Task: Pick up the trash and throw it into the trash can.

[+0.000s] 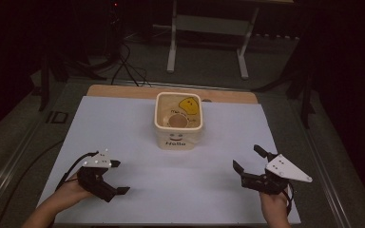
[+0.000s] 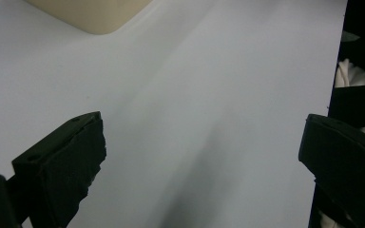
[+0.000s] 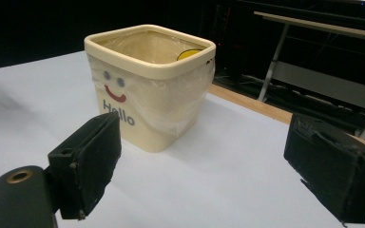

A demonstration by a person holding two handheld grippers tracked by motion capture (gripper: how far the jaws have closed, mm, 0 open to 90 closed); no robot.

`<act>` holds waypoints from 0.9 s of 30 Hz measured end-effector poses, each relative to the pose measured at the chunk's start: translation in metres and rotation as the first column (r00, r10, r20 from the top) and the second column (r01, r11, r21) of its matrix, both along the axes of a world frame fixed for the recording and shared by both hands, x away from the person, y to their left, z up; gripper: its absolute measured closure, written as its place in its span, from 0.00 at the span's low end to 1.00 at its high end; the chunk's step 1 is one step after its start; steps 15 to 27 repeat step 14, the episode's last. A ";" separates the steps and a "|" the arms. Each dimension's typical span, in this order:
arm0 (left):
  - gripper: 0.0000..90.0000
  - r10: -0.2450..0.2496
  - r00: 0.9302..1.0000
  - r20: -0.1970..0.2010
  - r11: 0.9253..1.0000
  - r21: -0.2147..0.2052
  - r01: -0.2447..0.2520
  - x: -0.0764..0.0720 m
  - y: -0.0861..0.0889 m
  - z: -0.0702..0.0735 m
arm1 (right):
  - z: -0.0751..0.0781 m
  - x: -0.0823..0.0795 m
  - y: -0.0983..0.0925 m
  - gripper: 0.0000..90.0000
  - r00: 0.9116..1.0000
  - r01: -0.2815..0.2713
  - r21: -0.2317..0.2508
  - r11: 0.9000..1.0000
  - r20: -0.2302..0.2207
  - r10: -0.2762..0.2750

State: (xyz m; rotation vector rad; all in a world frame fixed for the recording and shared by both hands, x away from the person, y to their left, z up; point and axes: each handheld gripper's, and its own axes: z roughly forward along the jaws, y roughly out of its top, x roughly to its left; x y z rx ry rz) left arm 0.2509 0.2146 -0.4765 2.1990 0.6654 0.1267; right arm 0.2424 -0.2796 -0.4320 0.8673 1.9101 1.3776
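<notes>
The cream "Hello" bin (image 1: pixel 178 119), lined with a clear bag, stands at the far middle of the white bench (image 1: pixel 123 123), untouched, so the work has not begun. The left tongs (image 1: pixel 115 176) and right tongs (image 1: pixel 251 158) hover near, well apart from it, jaws spread and empty. The high view shows a yellow scrap (image 1: pixel 189 105) inside; the right gripper view shows the bin's smiley face and the bag overhanging its rim.

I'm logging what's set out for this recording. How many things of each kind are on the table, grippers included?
Cream bins with a plastic liner and a "Hello" face: 1
Yellow items inside the bin: 1
Round brown items inside the bin: 1
Hand-held grippers: 2, the left gripper and the right gripper, both open and holding nothing
Total: 5
</notes>
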 end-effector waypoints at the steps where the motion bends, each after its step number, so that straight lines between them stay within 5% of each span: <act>1: 0.03 -0.001 1.000 0.002 1.000 -0.002 0.001 0.000 0.000 0.000 | 0.000 0.000 0.000 0.13 1.000 0.002 0.000 1.000 -0.003 -0.002; 27: 0.03 0.018 1.000 0.006 1.000 -0.025 -0.018 -0.002 0.001 -0.005 | -0.003 0.002 0.001 0.13 1.000 -0.008 -0.003 1.000 -0.015 0.008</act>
